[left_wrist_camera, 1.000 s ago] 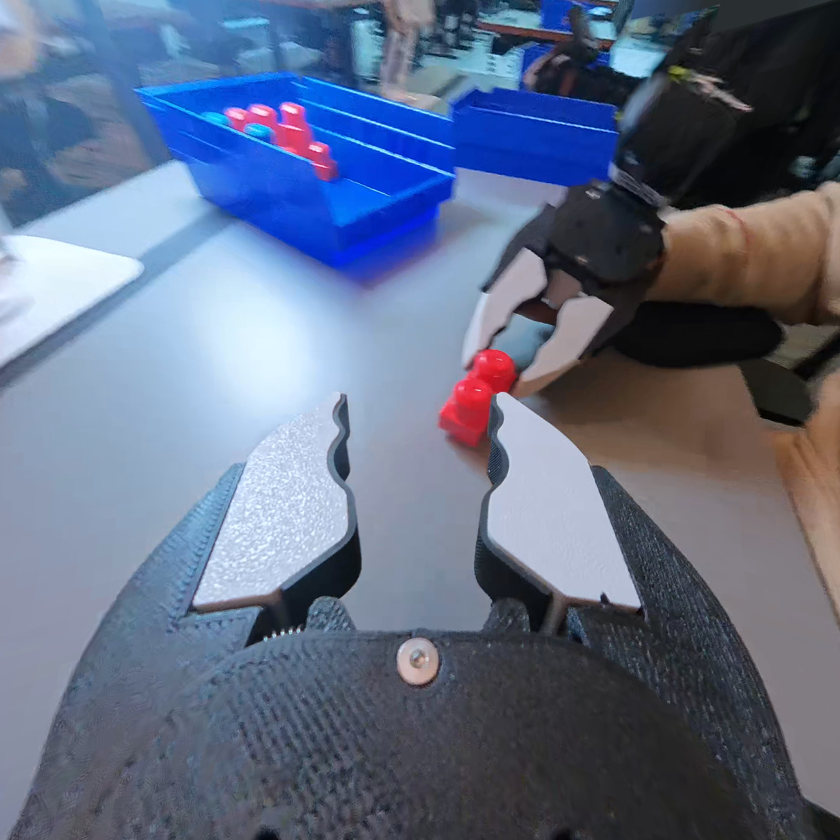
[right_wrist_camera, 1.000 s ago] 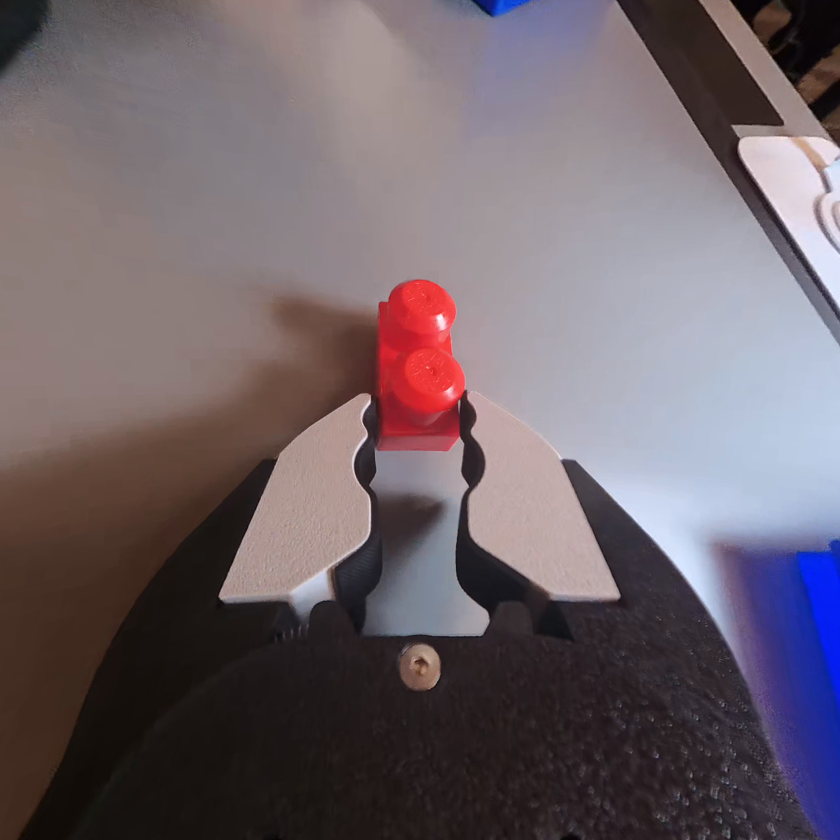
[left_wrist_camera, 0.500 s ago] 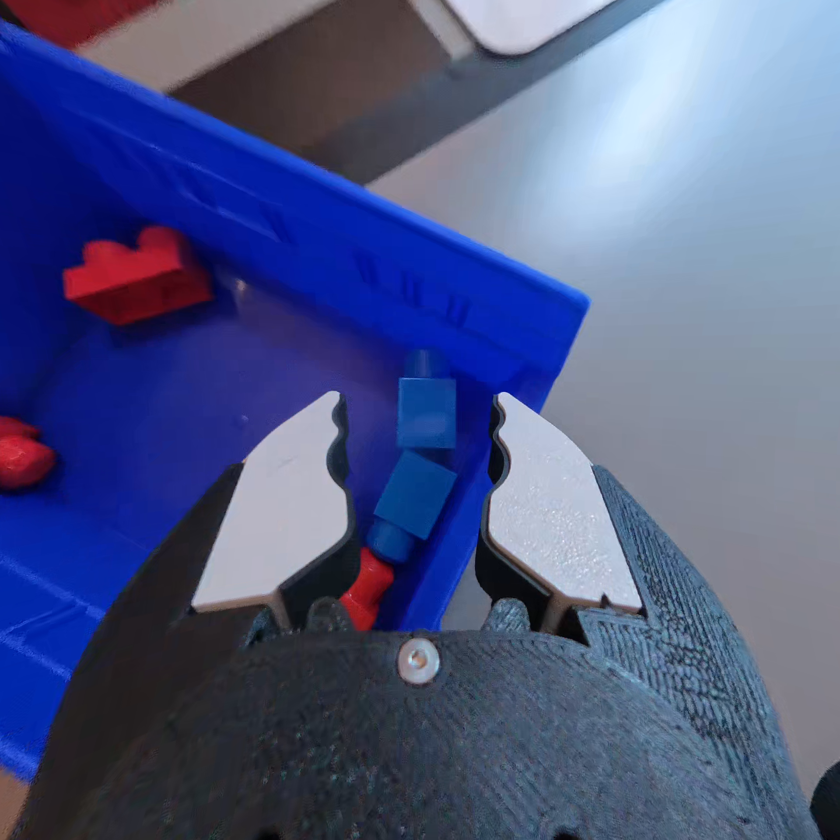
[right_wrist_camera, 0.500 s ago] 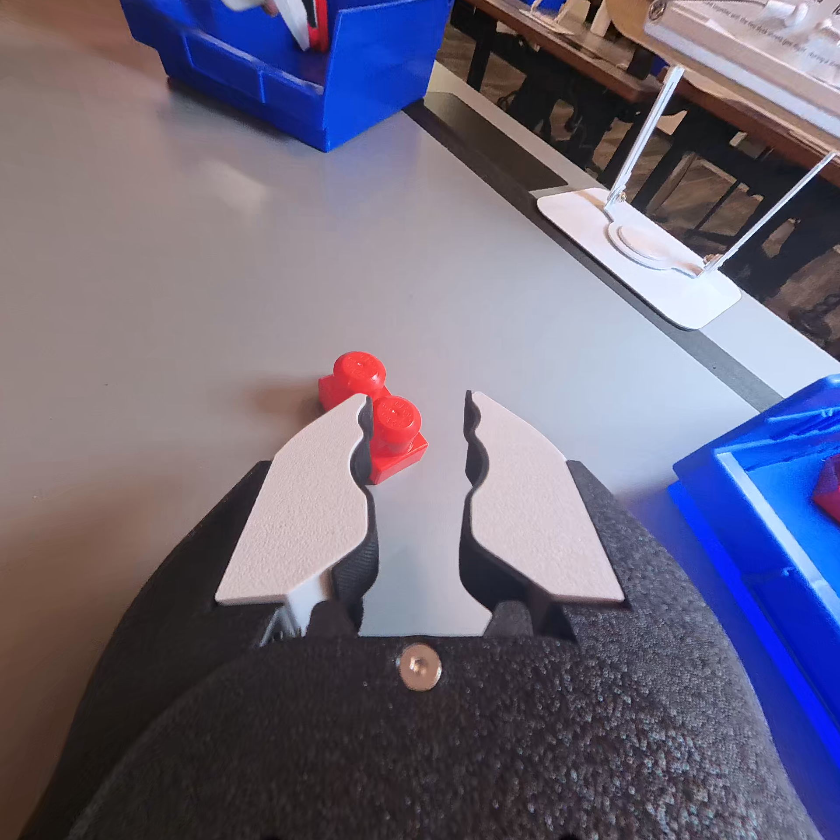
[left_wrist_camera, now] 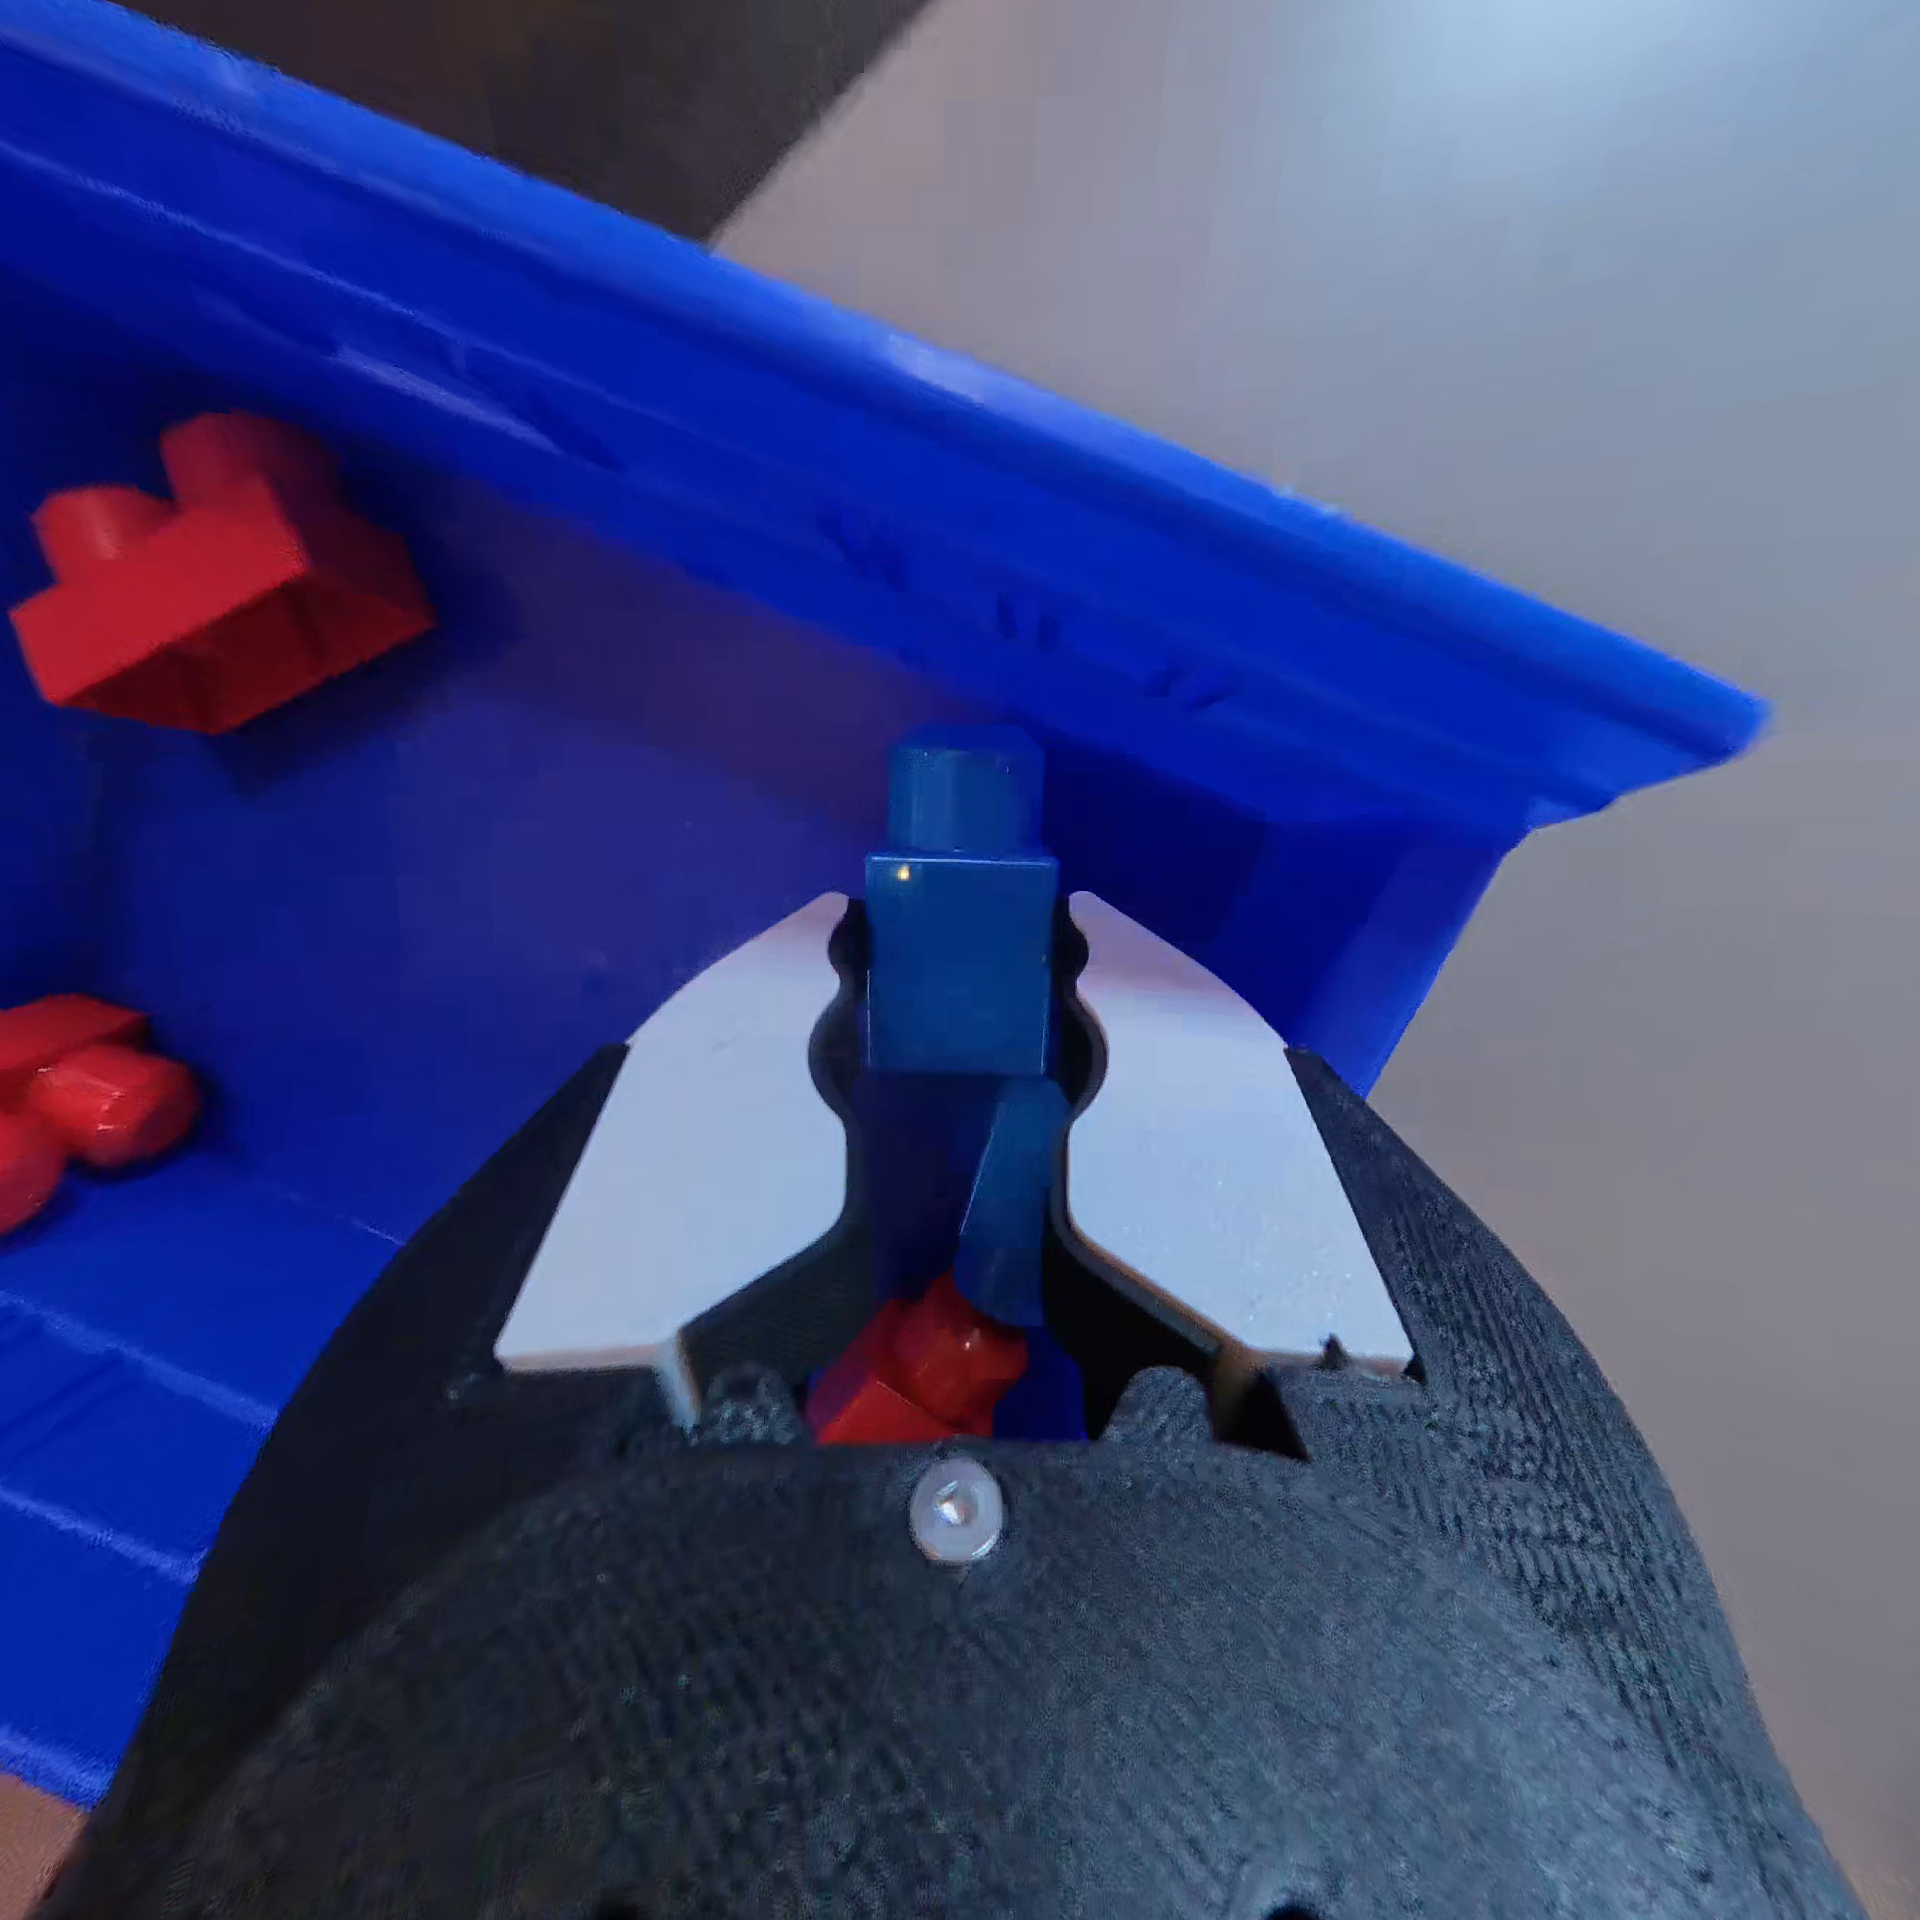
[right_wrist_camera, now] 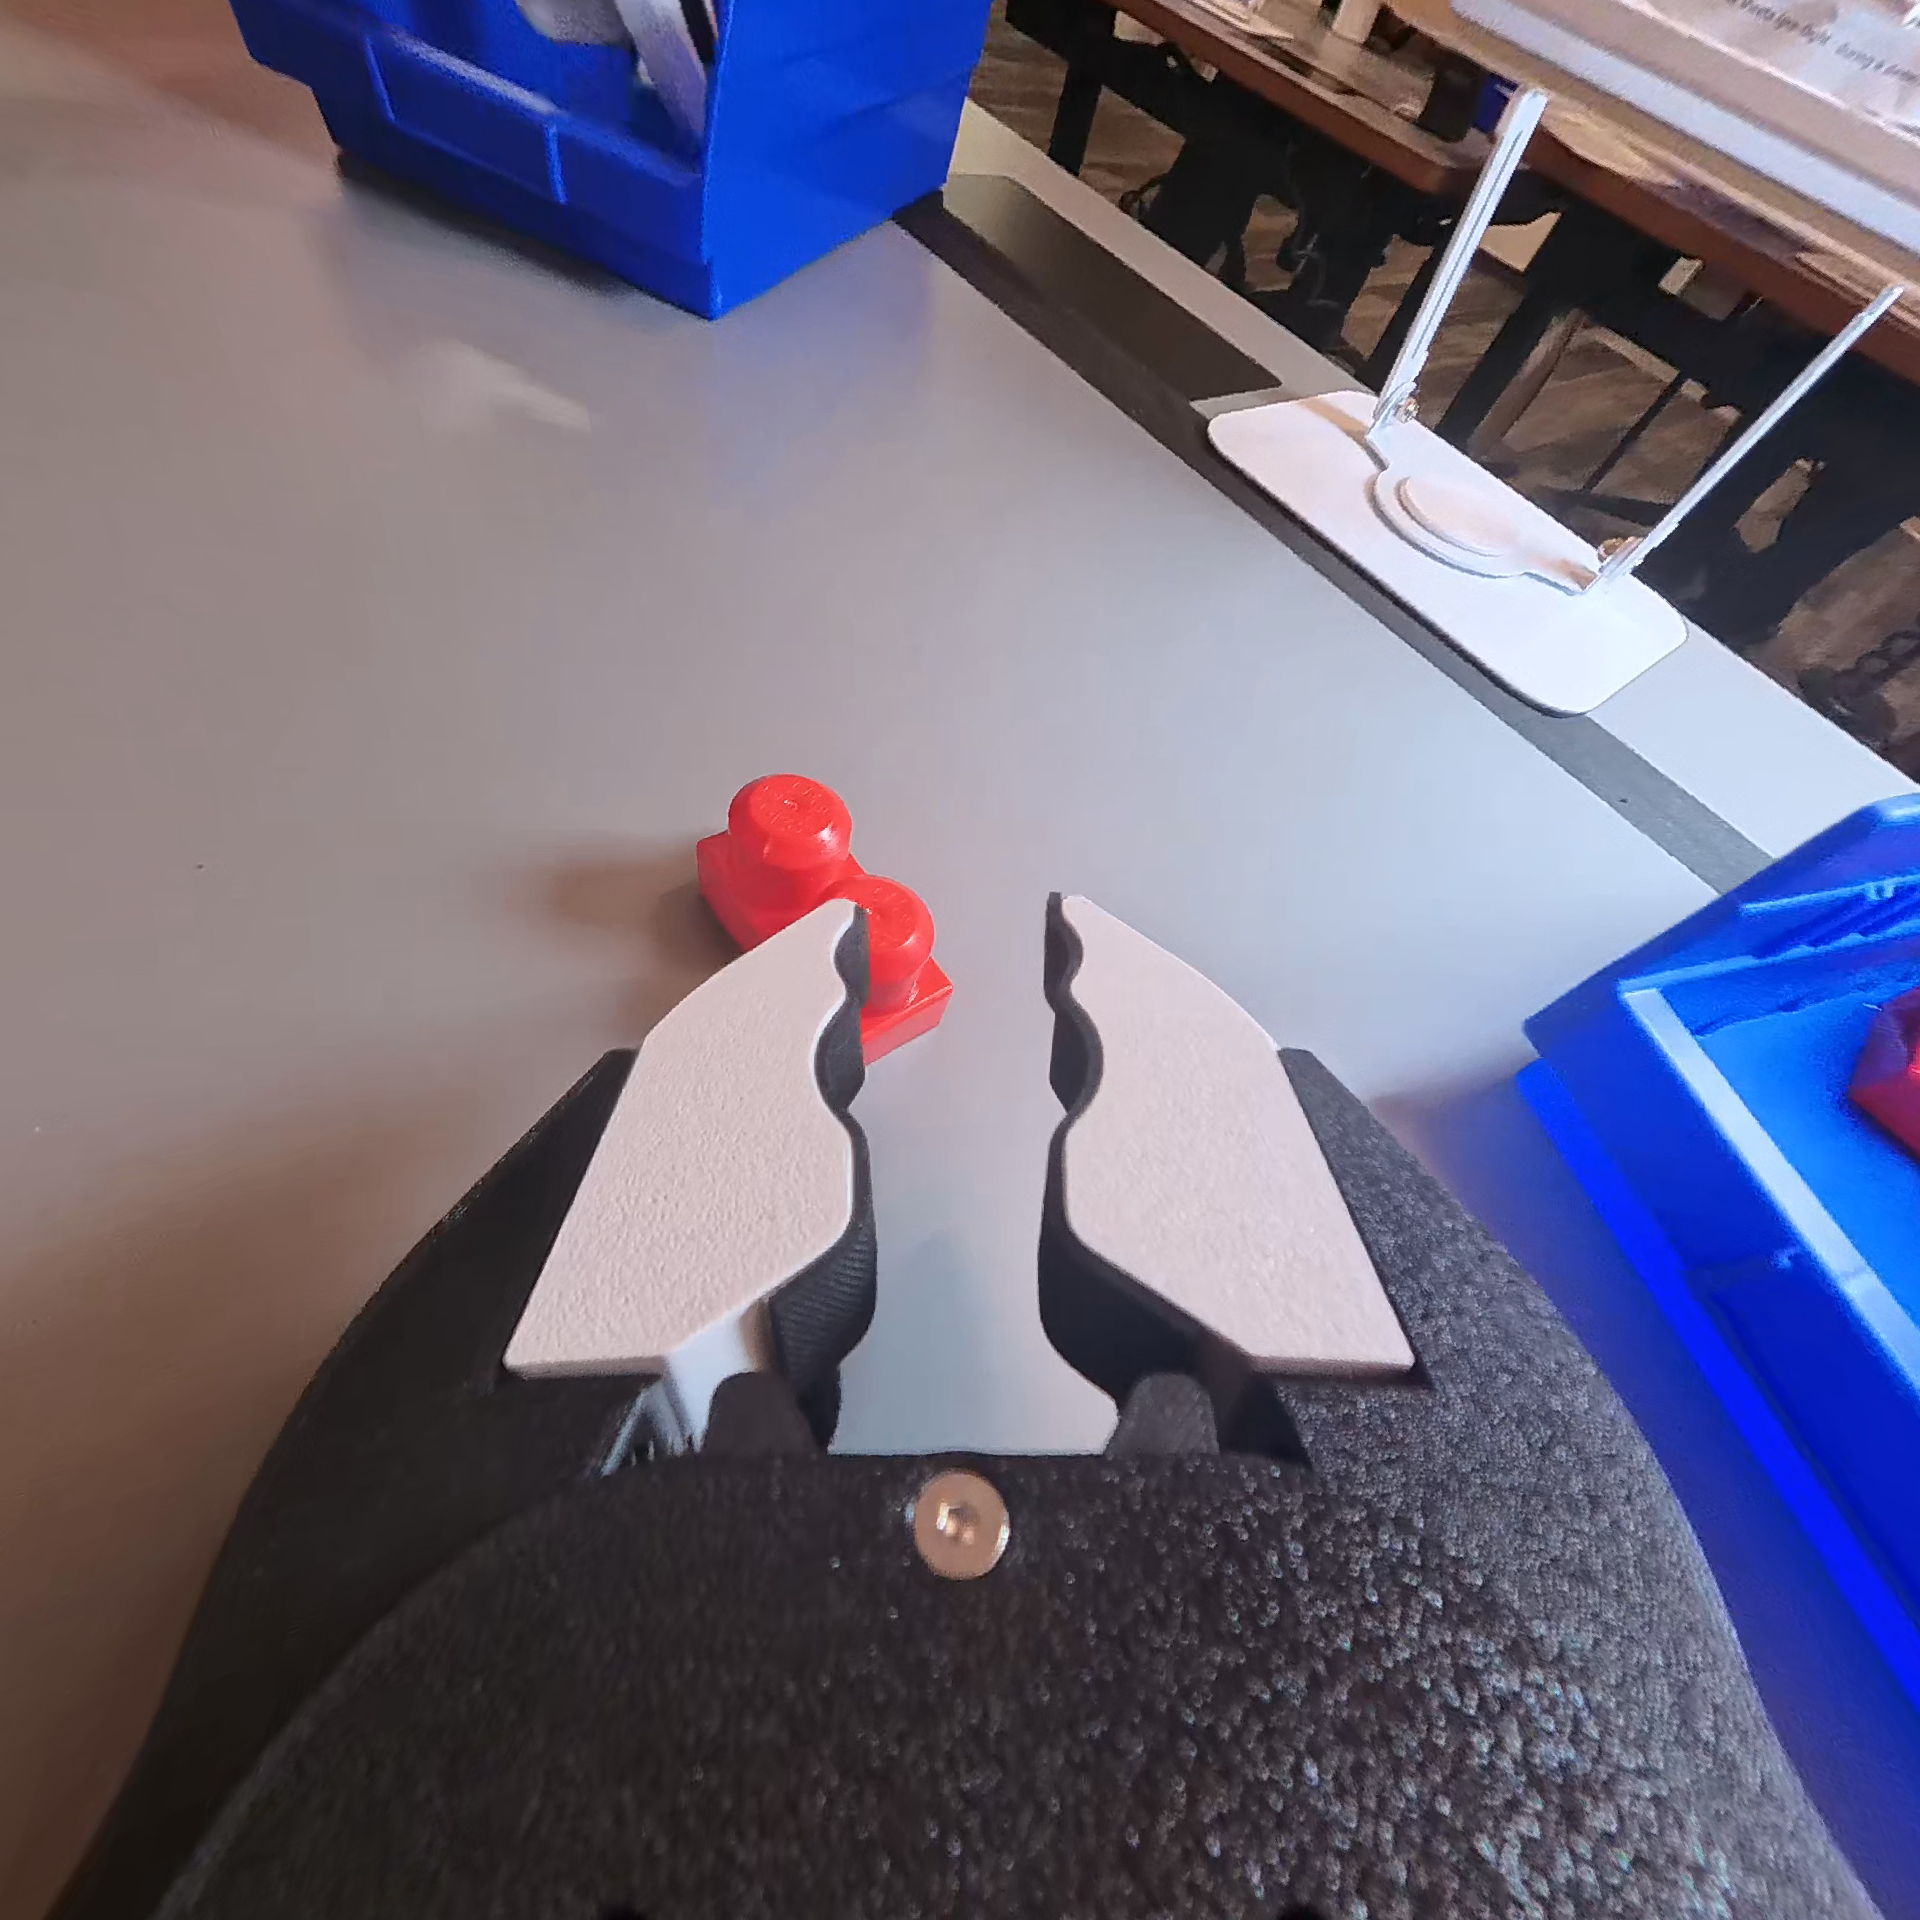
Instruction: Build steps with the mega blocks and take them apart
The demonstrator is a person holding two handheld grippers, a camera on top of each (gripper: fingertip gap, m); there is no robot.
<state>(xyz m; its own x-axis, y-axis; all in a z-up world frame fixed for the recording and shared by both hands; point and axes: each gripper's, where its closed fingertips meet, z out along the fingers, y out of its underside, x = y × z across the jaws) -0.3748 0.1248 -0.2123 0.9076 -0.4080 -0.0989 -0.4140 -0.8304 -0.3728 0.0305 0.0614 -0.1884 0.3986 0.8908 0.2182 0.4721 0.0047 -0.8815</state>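
My left gripper point(left_wrist_camera: 958, 935) is inside a blue bin point(left_wrist_camera: 1143, 520), near its corner, shut on a dark blue one-stud block point(left_wrist_camera: 956, 945). A second dark blue block point(left_wrist_camera: 1008, 1205) and a red block point(left_wrist_camera: 914, 1371) lie under the fingers. Two more red blocks lie in the bin, one at upper left point(left_wrist_camera: 218, 592) and one at left point(left_wrist_camera: 73, 1101). My right gripper point(right_wrist_camera: 951, 914) is open and empty above the grey table point(right_wrist_camera: 416, 582). A red two-stud block point(right_wrist_camera: 821, 904) lies on the table, partly behind the left fingertip point(right_wrist_camera: 800, 956).
In the right wrist view a blue bin point(right_wrist_camera: 665, 156) stands at the far end of the table, with another blue bin point(right_wrist_camera: 1745, 1122) at the right edge. A white stand base with clear rods point(right_wrist_camera: 1455, 551) sits on the neighbouring table. A dark seam runs between the tables. The tips of one gripper are about 40 cm away from the tips of the other.
My left gripper went from the table into the blue bin and closed on the dark blue block. My right gripper let go of the red two-stud block and drew back, open.
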